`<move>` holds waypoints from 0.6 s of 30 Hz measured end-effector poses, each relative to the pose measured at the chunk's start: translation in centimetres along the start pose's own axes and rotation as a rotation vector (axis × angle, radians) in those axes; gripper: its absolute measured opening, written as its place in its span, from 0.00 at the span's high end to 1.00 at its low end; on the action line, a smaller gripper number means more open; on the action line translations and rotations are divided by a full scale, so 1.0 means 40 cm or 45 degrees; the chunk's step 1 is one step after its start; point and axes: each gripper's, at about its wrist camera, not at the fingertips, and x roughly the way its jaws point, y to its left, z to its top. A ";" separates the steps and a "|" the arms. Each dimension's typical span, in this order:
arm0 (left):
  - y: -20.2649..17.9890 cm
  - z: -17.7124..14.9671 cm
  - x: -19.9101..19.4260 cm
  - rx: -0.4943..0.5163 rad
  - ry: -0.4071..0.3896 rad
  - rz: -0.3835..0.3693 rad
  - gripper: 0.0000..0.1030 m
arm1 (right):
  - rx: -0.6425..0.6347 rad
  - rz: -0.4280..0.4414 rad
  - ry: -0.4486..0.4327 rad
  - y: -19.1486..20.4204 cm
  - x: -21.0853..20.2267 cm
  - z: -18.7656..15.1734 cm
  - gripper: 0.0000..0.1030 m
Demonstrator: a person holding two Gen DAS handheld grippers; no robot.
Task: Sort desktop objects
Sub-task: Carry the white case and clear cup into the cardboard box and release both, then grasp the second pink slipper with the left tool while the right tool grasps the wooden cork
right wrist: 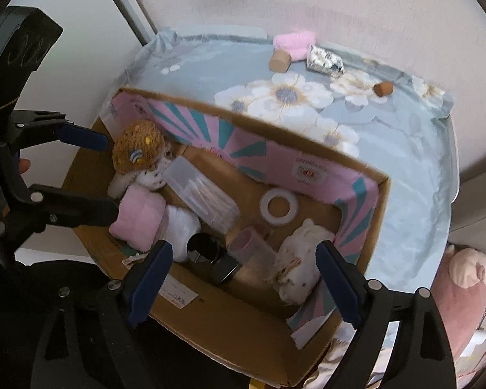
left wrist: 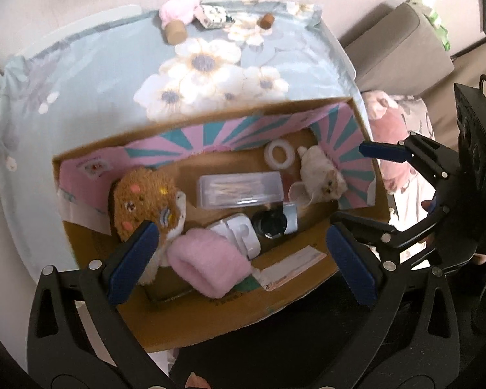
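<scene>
A cardboard box (left wrist: 210, 308) (right wrist: 226, 324) stands at the near edge of the table. It holds a pink fuzzy roll (left wrist: 204, 265) (right wrist: 136, 220), a brown knit plush (left wrist: 142, 201), a clear swab case (left wrist: 239, 191), a white tape ring (right wrist: 278, 206), a white plush hamster (right wrist: 298, 269) and a black lens (left wrist: 272, 223). My left gripper (left wrist: 243, 262) hangs open over the pink roll, touching nothing. Above the hamster end, my right gripper (right wrist: 243, 282) is also open and empty. On the far table lie a pink puff (right wrist: 295, 43), two corks (right wrist: 280, 60) (right wrist: 383, 89) and a patterned packet (right wrist: 325, 58).
A flowered blue cloth (left wrist: 97, 81) covers the table, which ends at a pale wall. A pink pig cushion (right wrist: 466, 275) and a beige sofa (left wrist: 398, 48) lie to the right of the box. A person's fingertip (right wrist: 24, 165) shows behind the left gripper.
</scene>
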 end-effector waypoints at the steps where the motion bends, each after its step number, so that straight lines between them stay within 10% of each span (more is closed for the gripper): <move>1: 0.000 0.002 -0.002 0.000 -0.004 -0.001 0.00 | 0.001 -0.004 -0.016 -0.003 -0.009 0.003 0.14; 18: 0.023 0.057 -0.066 0.000 -0.121 0.046 0.00 | 0.101 0.035 -0.173 -0.105 -0.124 0.068 0.14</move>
